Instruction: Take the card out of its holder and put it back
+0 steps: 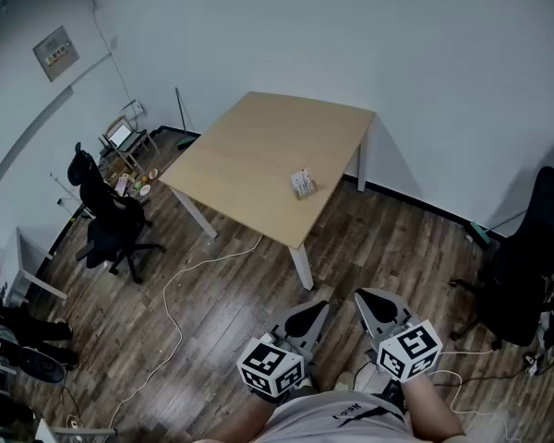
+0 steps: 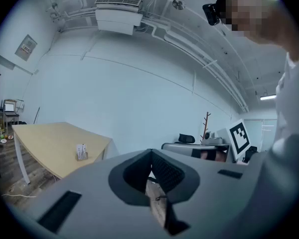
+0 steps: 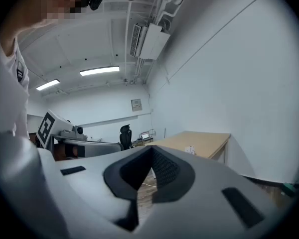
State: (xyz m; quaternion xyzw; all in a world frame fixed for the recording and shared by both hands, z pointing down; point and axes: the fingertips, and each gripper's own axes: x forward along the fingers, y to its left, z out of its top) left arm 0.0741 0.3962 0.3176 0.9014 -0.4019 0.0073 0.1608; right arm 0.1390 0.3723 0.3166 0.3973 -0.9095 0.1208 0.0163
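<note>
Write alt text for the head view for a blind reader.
A light wooden table stands some way ahead, a card holder near one edge. The left claw and right claw, both shut and empty, are held low over the wooden floor.

Centre of frame: table (image 1: 258, 146), pale blond-wood top, white legs. On it, tan card holder (image 1: 305, 192) w/ whitish cards (image 1: 302, 180). Floor (image 1: 231, 321) is dark brown w/ plank pattern, crossed by a white cable (image 1: 180, 280). Walls (image 1: 425, 63) pale blue-white. Left edge: black office chair (image 1: 106, 212). Btm of frame: left gripper (image 1: 314, 312) & right gripper (image 1: 367, 301), both grey w/ black jaw pads, each w/ a marker cube (image 1: 271, 367) in black-&-white squares. Person's shirt (image 1: 342, 423), btm edge, grey.
</note>
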